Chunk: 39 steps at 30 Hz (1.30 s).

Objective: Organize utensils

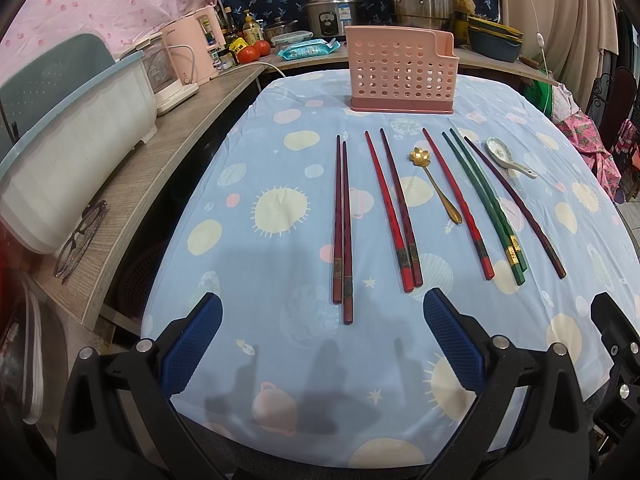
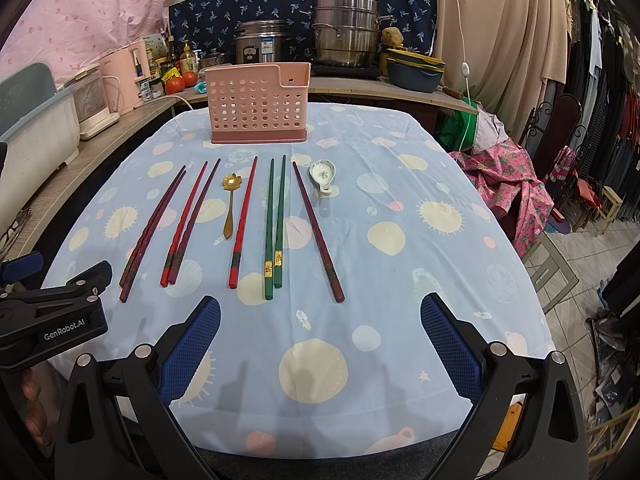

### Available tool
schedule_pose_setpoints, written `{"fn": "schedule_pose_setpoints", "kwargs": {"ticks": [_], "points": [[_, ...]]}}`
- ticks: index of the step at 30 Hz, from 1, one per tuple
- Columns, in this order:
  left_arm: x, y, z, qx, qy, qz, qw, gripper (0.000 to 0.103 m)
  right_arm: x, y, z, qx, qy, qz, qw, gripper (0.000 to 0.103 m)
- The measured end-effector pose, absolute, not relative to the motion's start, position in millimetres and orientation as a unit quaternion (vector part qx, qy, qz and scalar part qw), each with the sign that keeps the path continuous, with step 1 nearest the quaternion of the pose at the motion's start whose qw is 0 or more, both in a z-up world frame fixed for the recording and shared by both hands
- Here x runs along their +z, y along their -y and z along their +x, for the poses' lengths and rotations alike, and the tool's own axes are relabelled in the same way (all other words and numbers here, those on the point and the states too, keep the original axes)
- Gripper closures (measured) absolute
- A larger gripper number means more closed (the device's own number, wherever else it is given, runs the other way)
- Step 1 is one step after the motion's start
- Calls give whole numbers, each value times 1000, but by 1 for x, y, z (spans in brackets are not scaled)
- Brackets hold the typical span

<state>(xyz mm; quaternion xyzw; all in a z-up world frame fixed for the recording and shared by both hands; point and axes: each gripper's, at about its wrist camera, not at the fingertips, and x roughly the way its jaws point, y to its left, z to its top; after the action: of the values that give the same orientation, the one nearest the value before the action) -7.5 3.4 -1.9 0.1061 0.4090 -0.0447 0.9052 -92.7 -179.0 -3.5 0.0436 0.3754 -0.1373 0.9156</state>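
Slim lacquered chopsticks (image 2: 273, 228) before perforated pink plastic caddy (image 2: 259, 104); apparently ceramic spoon (image 2: 323, 174).

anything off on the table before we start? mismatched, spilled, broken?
No spills or damage. Odd bits: a bright red chopstick and a dark chopstick lie single, apart from any mate, and the red pair mixes a bright stick with a darker one. The pink holder stands upright.

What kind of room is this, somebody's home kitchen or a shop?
Most likely a home kitchen or dining corner. A cloth-covered table holds chopsticks and spoons; the counter behind carries a rice cooker, a stacked steel steamer pot and sauce bottles. Clothes hanging at the right suggest a lived-in room.
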Motion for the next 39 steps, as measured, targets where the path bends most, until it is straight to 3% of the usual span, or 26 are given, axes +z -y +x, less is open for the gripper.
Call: {"fn": "schedule_pose_setpoints", "kwargs": {"ticks": [27,39], "points": [[-2,-5,-2,-46,-417,103,902,7,-5,175,-91,-135,-378,46,915,7],[-23,-32,49,-18,-454,74,888,7,-18,194,-68,-139,-402,69,902,7]]}}
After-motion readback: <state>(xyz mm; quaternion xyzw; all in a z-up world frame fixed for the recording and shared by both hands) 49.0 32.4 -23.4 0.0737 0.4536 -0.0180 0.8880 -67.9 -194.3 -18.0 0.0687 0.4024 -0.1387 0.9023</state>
